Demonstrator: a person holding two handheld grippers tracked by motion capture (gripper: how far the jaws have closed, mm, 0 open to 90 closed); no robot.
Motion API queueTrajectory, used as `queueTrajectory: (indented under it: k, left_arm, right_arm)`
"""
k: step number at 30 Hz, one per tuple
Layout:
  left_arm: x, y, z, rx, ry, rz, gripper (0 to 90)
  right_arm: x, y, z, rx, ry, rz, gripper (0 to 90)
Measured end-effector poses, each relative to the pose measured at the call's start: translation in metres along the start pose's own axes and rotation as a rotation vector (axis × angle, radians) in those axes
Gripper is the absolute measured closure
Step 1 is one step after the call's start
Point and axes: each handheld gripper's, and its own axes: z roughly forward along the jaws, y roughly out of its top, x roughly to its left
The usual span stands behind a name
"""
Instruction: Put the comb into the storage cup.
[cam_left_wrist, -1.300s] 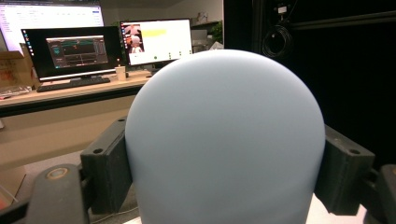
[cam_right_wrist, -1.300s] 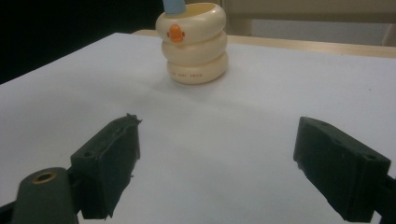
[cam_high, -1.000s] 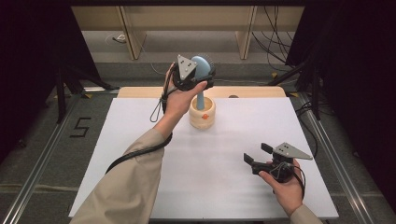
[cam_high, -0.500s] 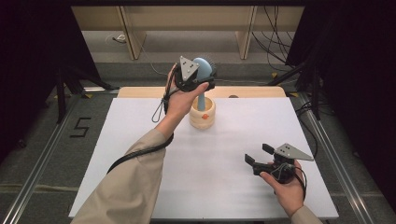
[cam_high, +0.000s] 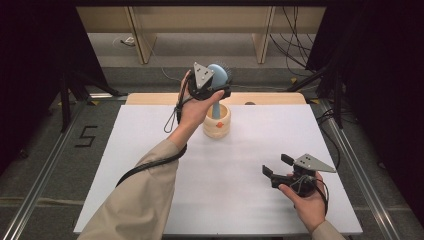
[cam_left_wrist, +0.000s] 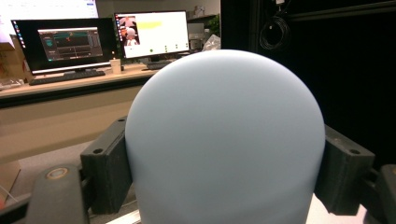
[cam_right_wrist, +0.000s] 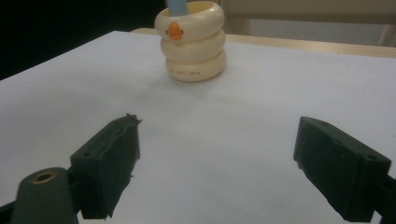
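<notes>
Left gripper (cam_high: 216, 89) pinches brush (cam_high: 218, 75) head, handle upright in holder (cam_high: 217, 122) at table's (cam_high: 150, 150) 12 o'clock. Right gripper (cam_high: 276, 169), jaws spread, rests at 4 o'clock, well apart, aimed toward holder.

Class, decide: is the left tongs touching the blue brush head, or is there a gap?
Touching. In the left gripper view, both black jaws of the left tongs press against the sides of the blue brush head, no gap showing.

Monitors (cam_left_wrist: 107, 37) sit on a desk (cam_left_wrist: 70, 84); dark curtains (cam_high: 35, 75) flank the table.
</notes>
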Motion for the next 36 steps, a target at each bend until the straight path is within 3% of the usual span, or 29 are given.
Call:
queueTrajectory:
  k: [36]
  left_arm:
    - [-0.004, -0.021, 0.008, 0.04, 0.009, -0.003, 19.5]
  right_arm:
    - [0.001, 0.0, 0.0, 0.01, 0.008, -0.013, 15.3]
